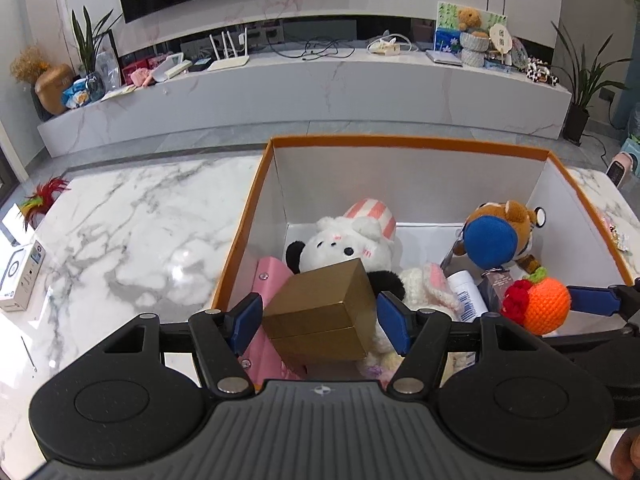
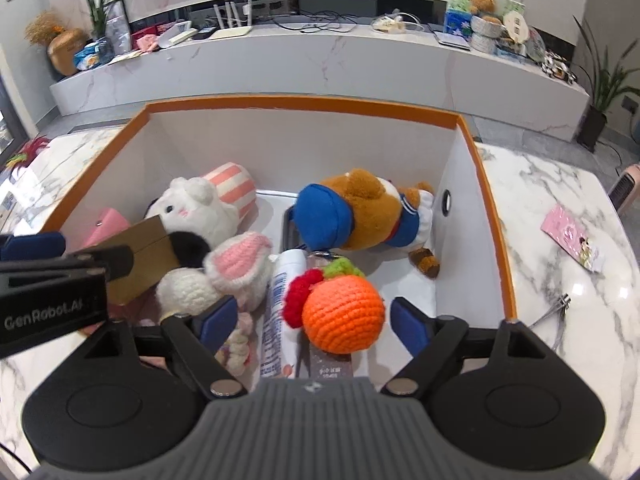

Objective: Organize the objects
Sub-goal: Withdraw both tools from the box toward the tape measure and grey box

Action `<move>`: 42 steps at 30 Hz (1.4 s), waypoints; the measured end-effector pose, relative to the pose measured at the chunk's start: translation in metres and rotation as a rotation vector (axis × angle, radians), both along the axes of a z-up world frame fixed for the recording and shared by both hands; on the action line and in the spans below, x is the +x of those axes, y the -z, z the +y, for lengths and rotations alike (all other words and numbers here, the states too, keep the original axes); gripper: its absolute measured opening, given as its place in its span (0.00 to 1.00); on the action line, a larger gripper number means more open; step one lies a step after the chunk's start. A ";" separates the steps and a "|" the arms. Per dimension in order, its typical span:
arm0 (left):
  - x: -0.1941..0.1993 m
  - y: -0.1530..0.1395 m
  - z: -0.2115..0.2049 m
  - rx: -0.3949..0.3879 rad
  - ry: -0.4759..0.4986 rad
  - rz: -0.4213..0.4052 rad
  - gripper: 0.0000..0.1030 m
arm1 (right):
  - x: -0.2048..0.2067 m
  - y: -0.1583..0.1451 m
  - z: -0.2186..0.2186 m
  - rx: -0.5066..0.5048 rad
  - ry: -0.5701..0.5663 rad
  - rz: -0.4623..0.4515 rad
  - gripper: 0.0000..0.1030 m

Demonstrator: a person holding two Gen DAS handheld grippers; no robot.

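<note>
Left tool (image 1: 320, 314): blue pads closed on the two sides of the gold box (image 1: 320, 312), holding it above the near left part of the orange-rimmed carton (image 1: 400, 142); judged a carry to set it among the toys.
Right tool (image 2: 310, 322): jaws wide, pads clear on both sides of the crochet orange (image 2: 342, 314), which rests on items in the carton; judged either just set down or not yet gripped, cannot tell which.
Carton position: on the marble bench (image 1: 140, 216), far wall toward the TV shelf.
Reason for packing: soft toys lie on their sides, wedged together, likely to fit the space.
Count, plush: one white plush with striped hat (image 2: 204, 200), one brown bear in blue (image 2: 360, 210), one knitted rabbit-ear toy (image 2: 232, 268).
Count, other in carton: one white tube (image 2: 280, 304), one pink case (image 1: 270, 276), one dark sachet, partly hidden.
Count, gold box: one.
Count, crochet orange: one.
Outside carton: pink packet (image 2: 572, 240) and metal clip on the bench at right; white box (image 1: 22, 276) at left.
</note>
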State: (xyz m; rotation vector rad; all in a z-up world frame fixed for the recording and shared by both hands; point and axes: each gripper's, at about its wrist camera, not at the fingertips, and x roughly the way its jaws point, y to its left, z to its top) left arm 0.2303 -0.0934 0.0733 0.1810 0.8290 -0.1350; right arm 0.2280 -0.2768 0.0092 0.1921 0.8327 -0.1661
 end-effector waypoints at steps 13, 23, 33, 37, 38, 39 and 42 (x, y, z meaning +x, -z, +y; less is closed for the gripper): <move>-0.015 -0.023 0.006 -0.019 0.028 -0.073 0.72 | -0.029 -0.025 -0.012 -0.102 0.082 -0.087 0.97; -0.056 -0.062 0.034 -0.010 0.141 -0.116 0.73 | -0.082 -0.063 -0.017 -0.117 0.045 -0.167 0.97; -0.106 -0.004 0.028 -0.071 0.211 0.032 0.83 | -0.155 -0.057 -0.008 -0.106 0.036 -0.143 0.99; -0.084 0.035 0.014 -0.139 0.185 0.161 0.82 | -0.170 -0.045 0.001 -0.102 0.018 -0.112 0.99; -0.078 0.043 0.011 -0.144 0.166 0.183 0.82 | -0.172 -0.042 0.002 -0.098 0.008 -0.106 0.99; -0.072 0.049 0.009 -0.148 0.155 0.198 0.82 | -0.173 -0.041 0.003 -0.095 0.001 -0.103 0.99; -0.058 0.062 0.002 -0.145 0.138 0.227 0.82 | -0.171 -0.037 0.003 -0.078 -0.022 -0.105 0.99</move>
